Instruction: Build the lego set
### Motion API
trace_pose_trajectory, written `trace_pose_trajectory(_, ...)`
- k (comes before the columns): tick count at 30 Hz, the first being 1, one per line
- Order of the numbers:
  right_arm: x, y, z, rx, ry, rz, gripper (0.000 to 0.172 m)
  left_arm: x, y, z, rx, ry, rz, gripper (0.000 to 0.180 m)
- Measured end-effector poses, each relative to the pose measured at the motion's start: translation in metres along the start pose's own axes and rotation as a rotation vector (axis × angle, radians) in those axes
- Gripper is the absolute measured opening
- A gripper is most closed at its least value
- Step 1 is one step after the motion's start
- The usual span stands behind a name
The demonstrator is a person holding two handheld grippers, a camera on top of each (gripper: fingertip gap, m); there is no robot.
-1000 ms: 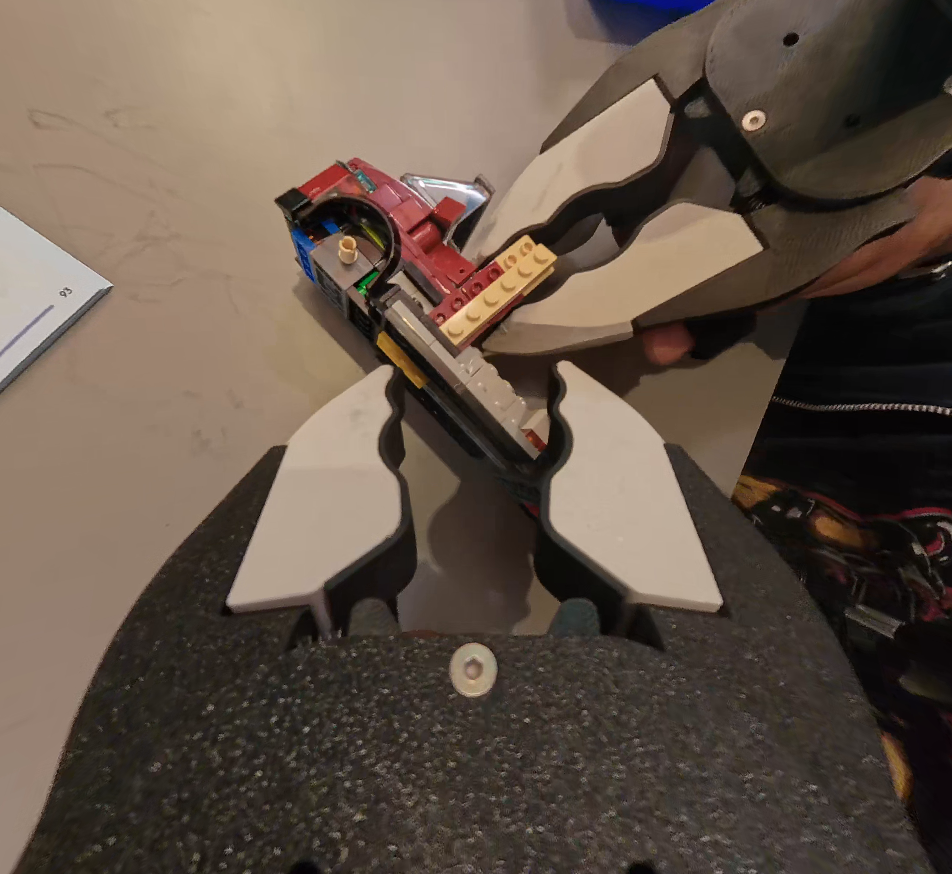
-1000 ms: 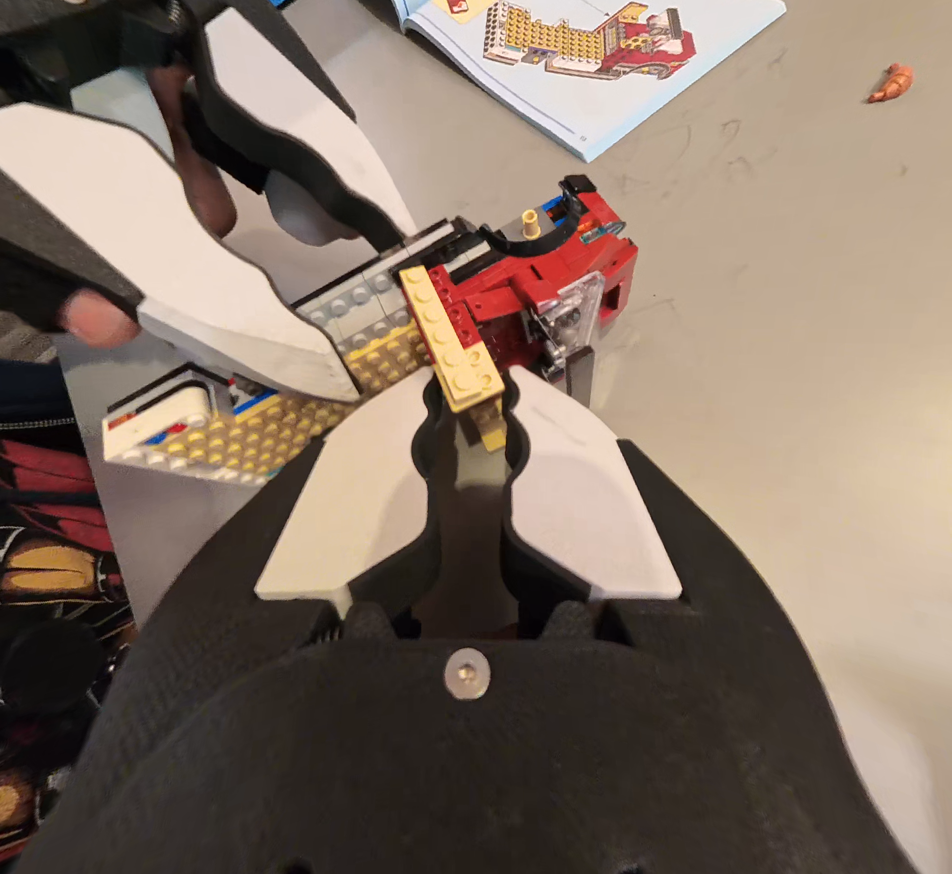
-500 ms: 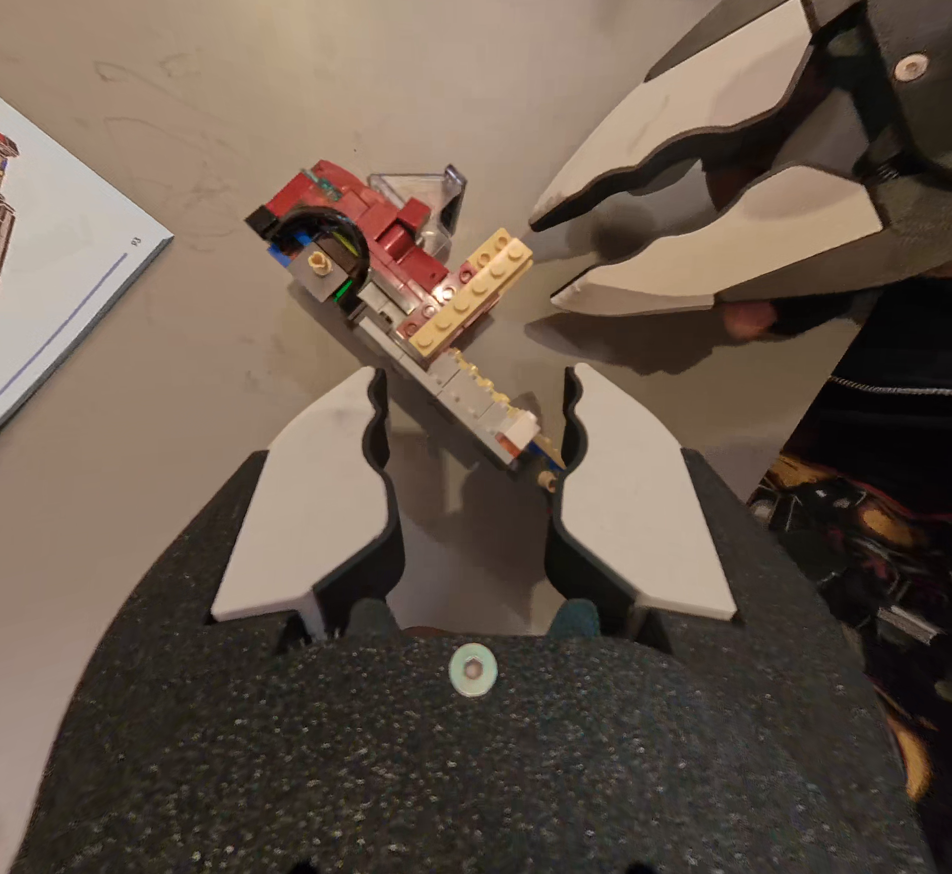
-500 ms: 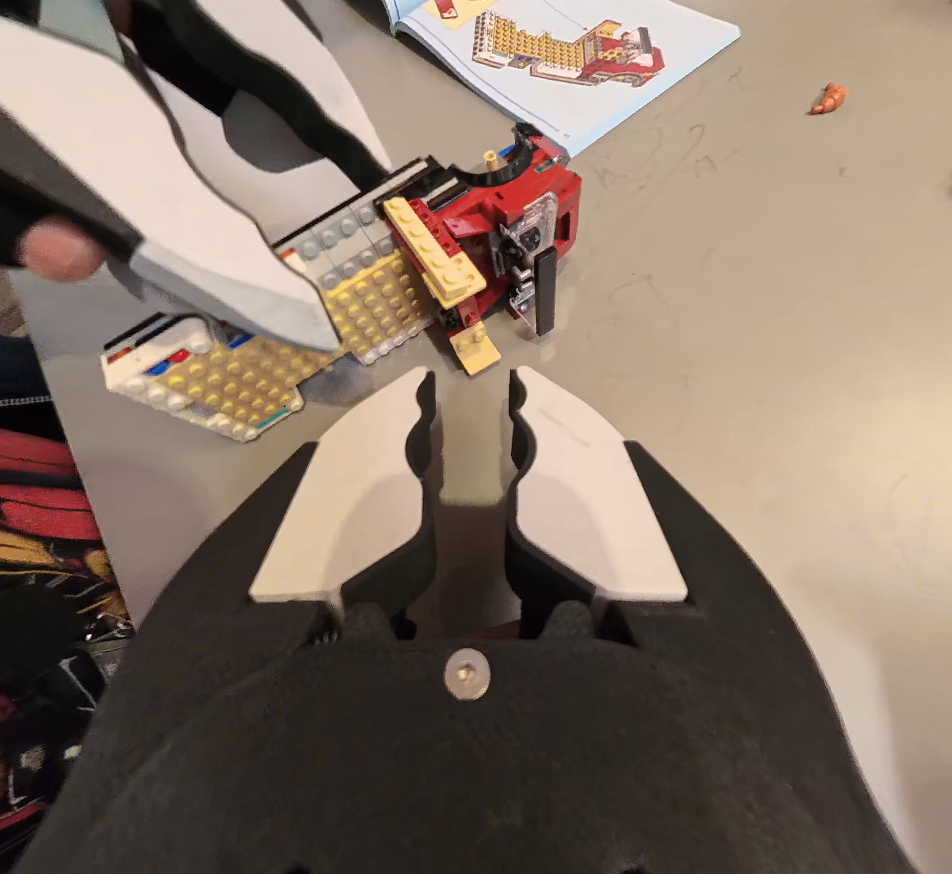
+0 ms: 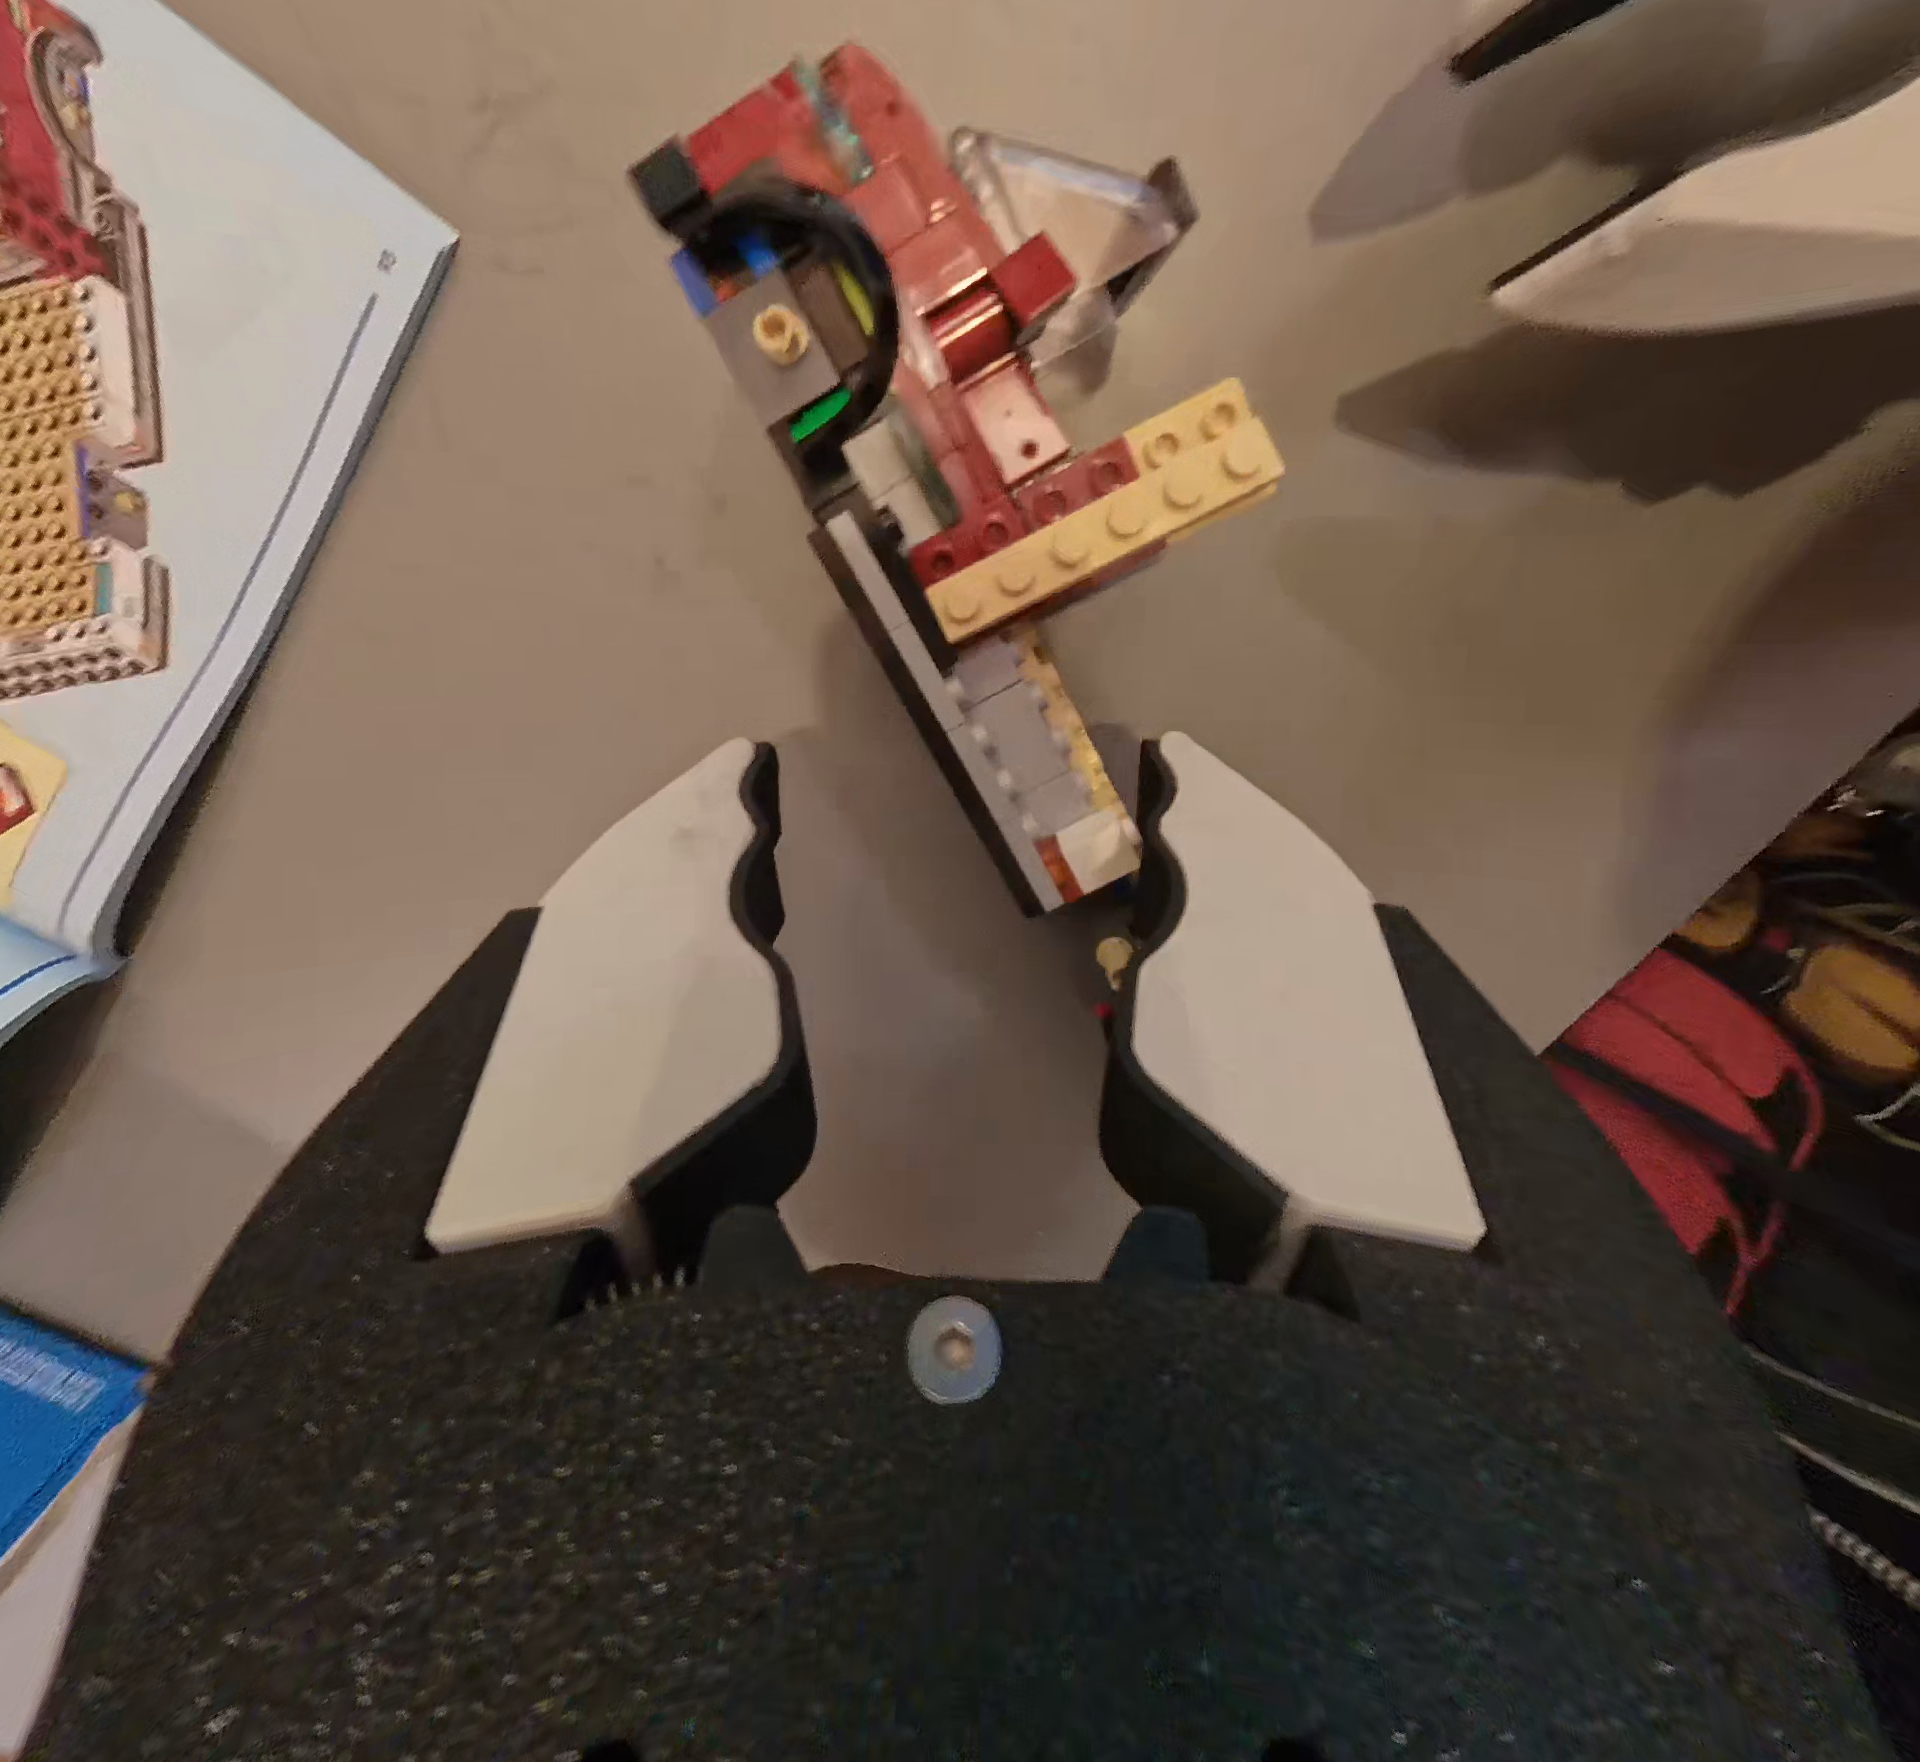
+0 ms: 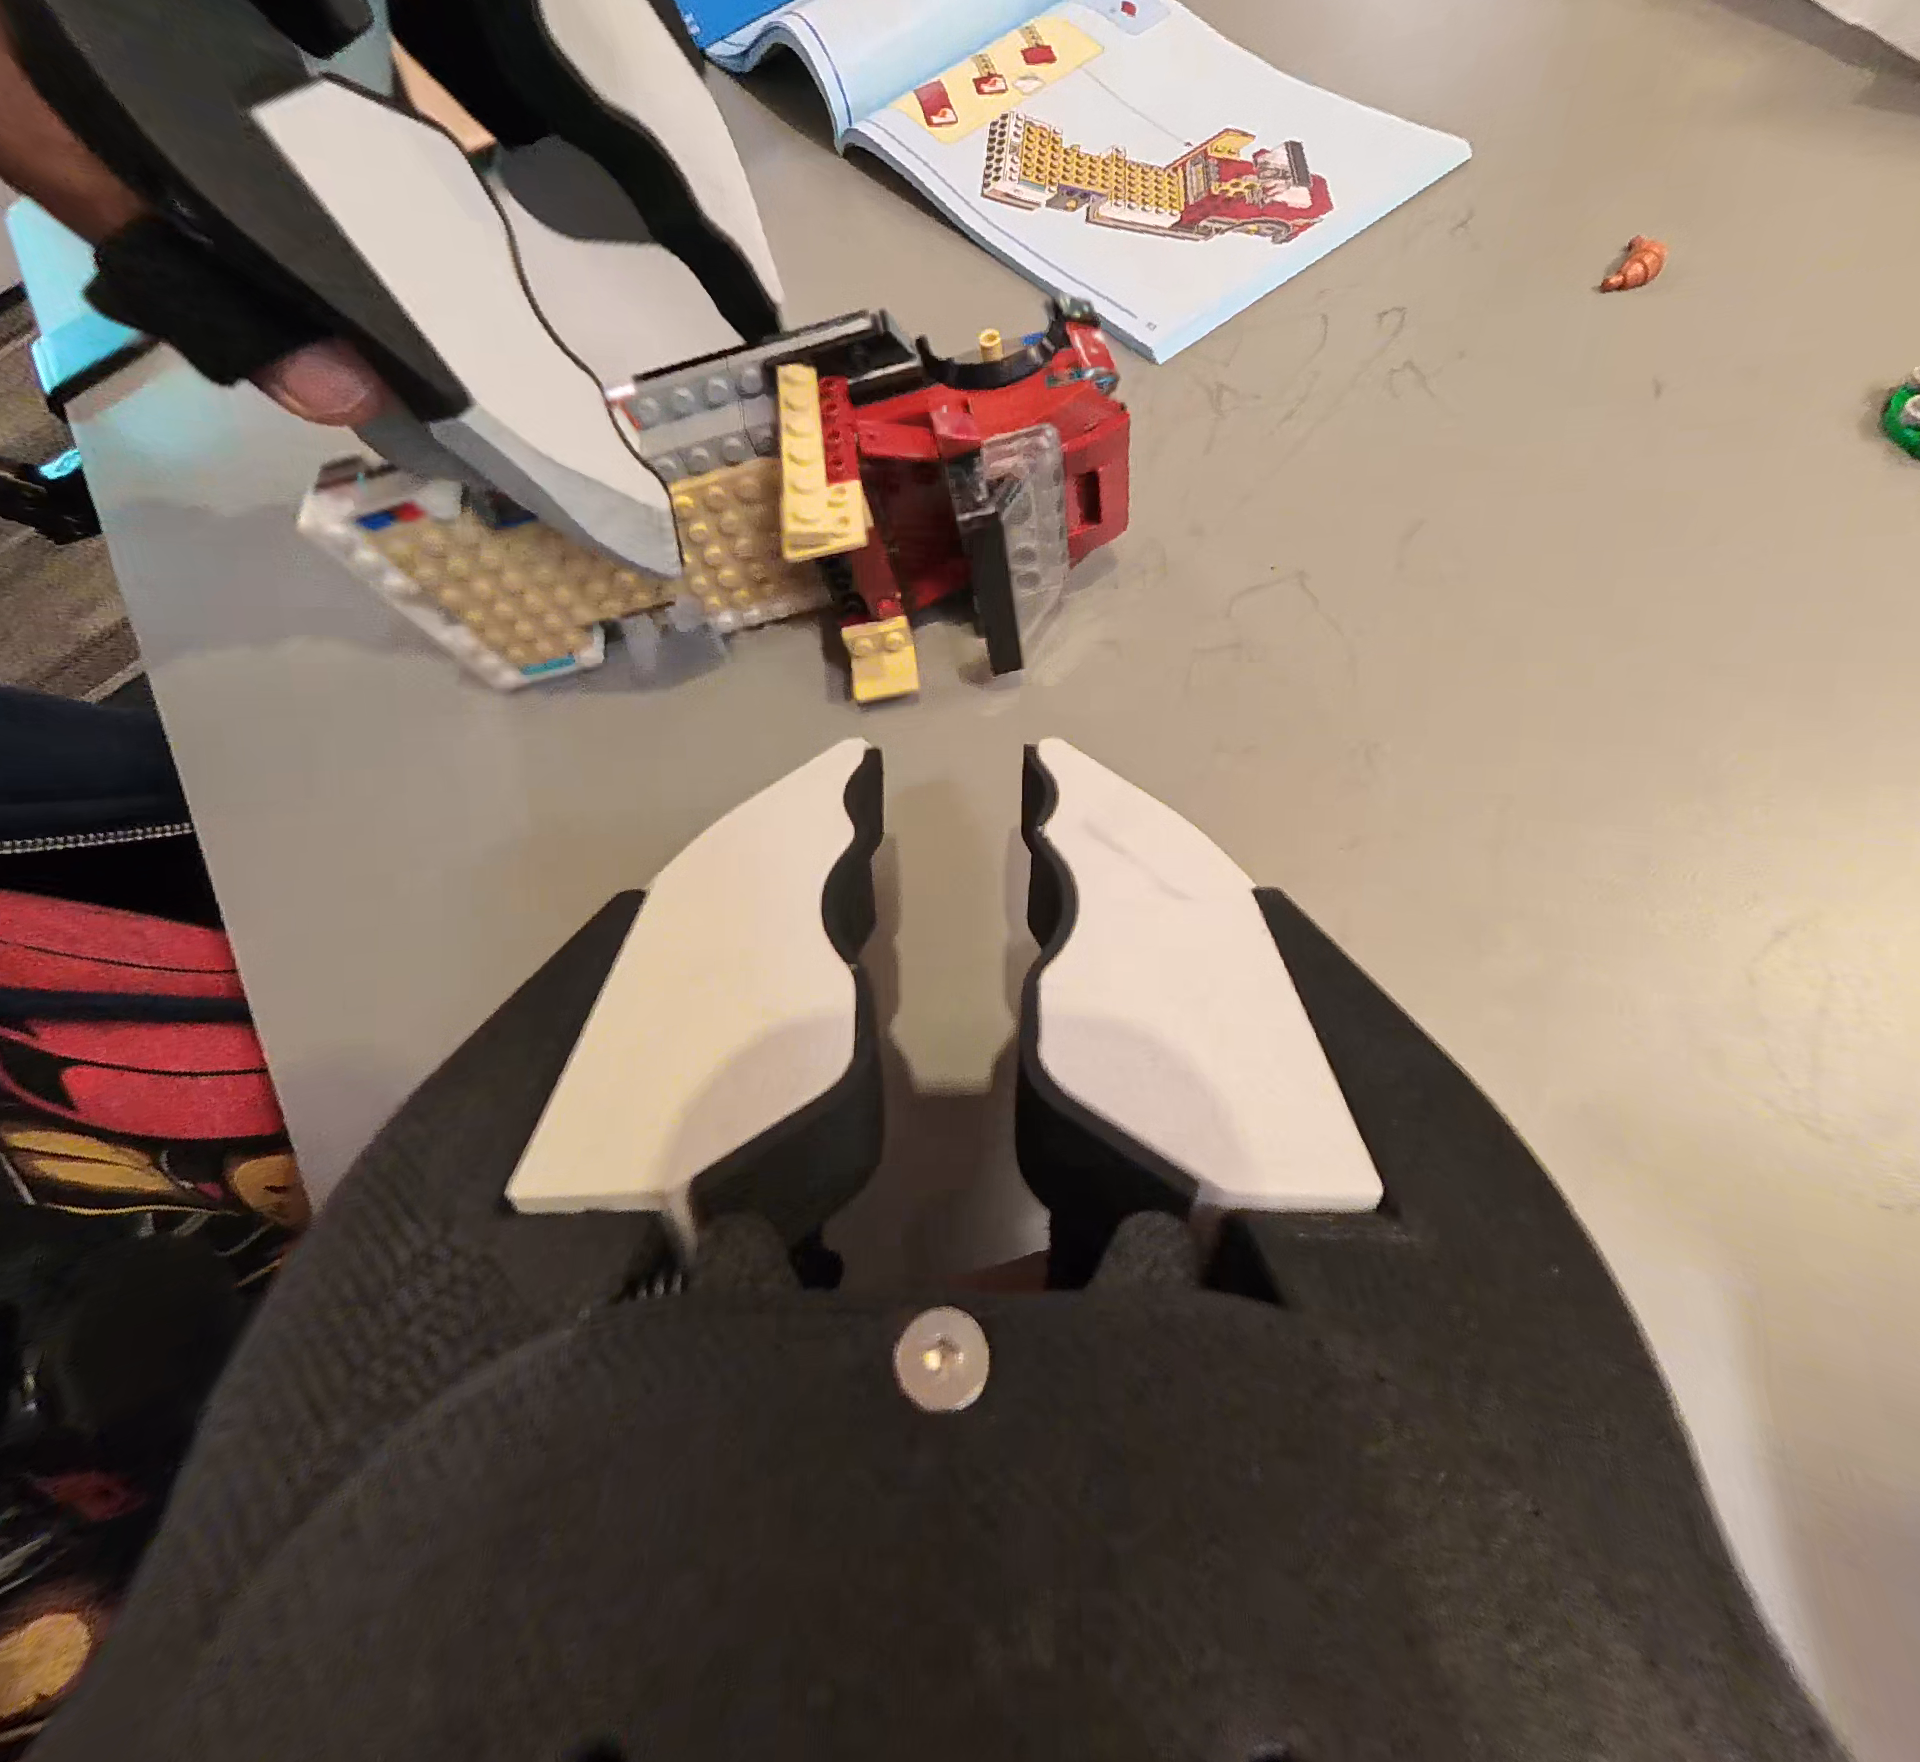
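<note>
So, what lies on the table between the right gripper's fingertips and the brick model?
Only bare grey table. In the right wrist view, nothing sits between the open right gripper and the brick model.

Even, soft indoor light casts diffuse shadows on the table (image 6: 1455, 777), with wide-angle bending at the edges and motion blur in the left wrist view.

Place: office or hobby room | grey table (image 6: 1455, 673), carpet (image 6: 62, 590), instruction booklet (image 6: 1143, 185)
</note>
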State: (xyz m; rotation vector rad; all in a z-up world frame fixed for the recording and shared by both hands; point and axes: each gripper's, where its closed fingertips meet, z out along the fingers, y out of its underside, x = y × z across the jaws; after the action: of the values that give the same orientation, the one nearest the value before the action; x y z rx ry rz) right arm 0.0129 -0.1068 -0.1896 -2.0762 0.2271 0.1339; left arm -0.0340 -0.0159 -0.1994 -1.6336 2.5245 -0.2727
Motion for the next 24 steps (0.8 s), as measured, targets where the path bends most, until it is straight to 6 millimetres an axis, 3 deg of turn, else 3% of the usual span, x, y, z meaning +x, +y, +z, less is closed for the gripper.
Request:
trace_pose_trajectory(4,0.000,0.000,-0.002,0.006,0.016,-0.011,0.025,0.006,-0.001,0.000,0.000,0.020,-0.032,0.064)
trace_pose_trajectory(8,-0.003,-0.001,-0.002,0.014,0.011,-0.036,0.025,0.005,0.012,0.020,-0.071,-0.006,-0.011,0.062)
trace_pose_trajectory(12,-0.006,-0.007,-0.005,0.057,0.008,-0.093,0.025,-0.004,0.016,0.023,-0.050,-0.070,0.018,0.037)
trace_pose_trajectory(17,-0.012,-0.016,-0.004,0.113,0.080,-0.312,0.026,-0.007,0.008,0.016,0.008,-0.061,-0.016,0.038)
trace_pose_trajectory(24,-0.020,-0.018,0.007,0.140,0.241,-0.688,0.028,-0.006,0.010,0.025,0.031,-0.061,0.050,0.029)
